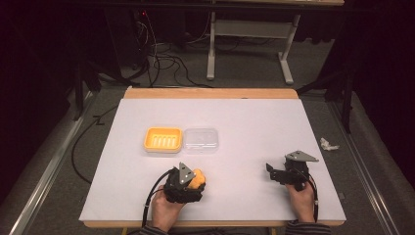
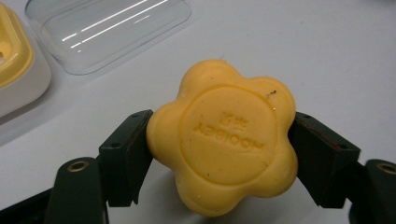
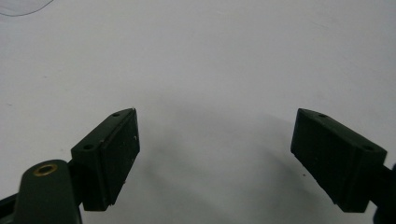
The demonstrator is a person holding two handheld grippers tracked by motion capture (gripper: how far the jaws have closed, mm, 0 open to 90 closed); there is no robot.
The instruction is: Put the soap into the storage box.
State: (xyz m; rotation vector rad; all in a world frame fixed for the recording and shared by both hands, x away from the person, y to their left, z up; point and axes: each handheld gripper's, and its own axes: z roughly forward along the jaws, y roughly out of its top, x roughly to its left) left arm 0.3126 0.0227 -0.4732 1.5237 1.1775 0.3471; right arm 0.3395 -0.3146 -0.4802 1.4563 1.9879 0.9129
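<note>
Yellow and shaped like a flower, the soap point(image 2: 223, 137) sits between the two black jaws of the left tool point(image 1: 187, 182), which press on its two sides and grip it, with raised letters on its top face turned to that tool's camera. From the high view I cannot tell if the soap rests on the white worktop point(image 1: 254, 122) or is lifted a little. Ahead of this tool, and a bit to its left, stands the yellow soap dish point(image 1: 163, 139), and just beside the dish lies the clear lid point(image 1: 201, 140), touching it or nearly so. I judge that the step in hand is the carrying of the soap to the dish, so the next move calls for lifting the soap forward, bringing it above the ribbed inside of the dish and lowering it flat before the jaws let go. Well apart on the right, the right tool point(image 1: 275, 173) waits with jaws wide open and nothing between them.
</note>
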